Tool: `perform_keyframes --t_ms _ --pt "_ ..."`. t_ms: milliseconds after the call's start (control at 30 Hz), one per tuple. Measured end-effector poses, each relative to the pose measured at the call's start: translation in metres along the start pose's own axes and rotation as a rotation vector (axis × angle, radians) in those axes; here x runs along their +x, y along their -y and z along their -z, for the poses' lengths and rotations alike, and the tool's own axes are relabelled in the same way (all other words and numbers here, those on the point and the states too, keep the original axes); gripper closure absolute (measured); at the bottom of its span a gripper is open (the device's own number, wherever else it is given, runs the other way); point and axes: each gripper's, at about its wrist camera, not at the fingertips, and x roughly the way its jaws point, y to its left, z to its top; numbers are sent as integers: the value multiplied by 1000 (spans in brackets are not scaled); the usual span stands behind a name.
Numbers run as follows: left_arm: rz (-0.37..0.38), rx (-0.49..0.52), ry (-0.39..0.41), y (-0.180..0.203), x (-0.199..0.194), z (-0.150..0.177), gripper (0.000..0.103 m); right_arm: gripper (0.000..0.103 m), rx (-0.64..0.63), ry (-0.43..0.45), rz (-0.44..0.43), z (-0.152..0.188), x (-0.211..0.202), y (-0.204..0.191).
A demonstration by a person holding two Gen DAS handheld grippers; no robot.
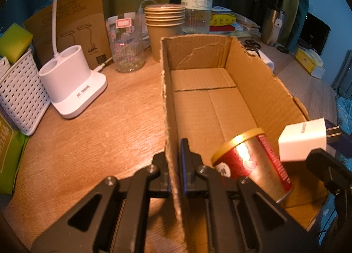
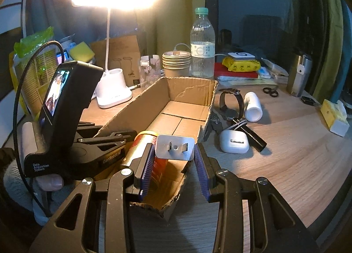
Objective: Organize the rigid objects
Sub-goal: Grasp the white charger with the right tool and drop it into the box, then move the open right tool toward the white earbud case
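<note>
An open cardboard box (image 1: 198, 55) lies lengthwise on the wooden desk. My left gripper (image 1: 175, 156) is shut on the box's left wall near its near end; in the right wrist view it (image 2: 123, 137) clamps that same wall. A red can with a gold lid (image 1: 248, 160) lies on its side inside the box's near end. My right gripper (image 2: 175, 165) is shut on a white charger plug (image 2: 175, 147), prongs facing forward, held in the air over the box's near end. In the left wrist view the plug (image 1: 302, 138) hangs over the box's right wall.
Right of the box lie a white earbuds case (image 2: 234, 142), a black cylinder (image 2: 253, 136), a watch (image 2: 231, 103), a white bottle (image 2: 253, 106) and scissors (image 2: 270, 92). Behind stand a water bottle (image 2: 202, 50), paper cups (image 2: 176, 59), a lit lamp's base (image 2: 113, 92). A white basket (image 1: 19, 90) sits left.
</note>
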Motion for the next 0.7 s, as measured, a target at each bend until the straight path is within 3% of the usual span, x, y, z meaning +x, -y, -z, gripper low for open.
perform_keyframes --t_ms 133,700 --pt "0 0 0 0 0 0 96 48 -30 -14 -7 2 0 -6" --pt "0 2 -1 1 1 0 96 48 -31 -9 -8 0 -5 -2"
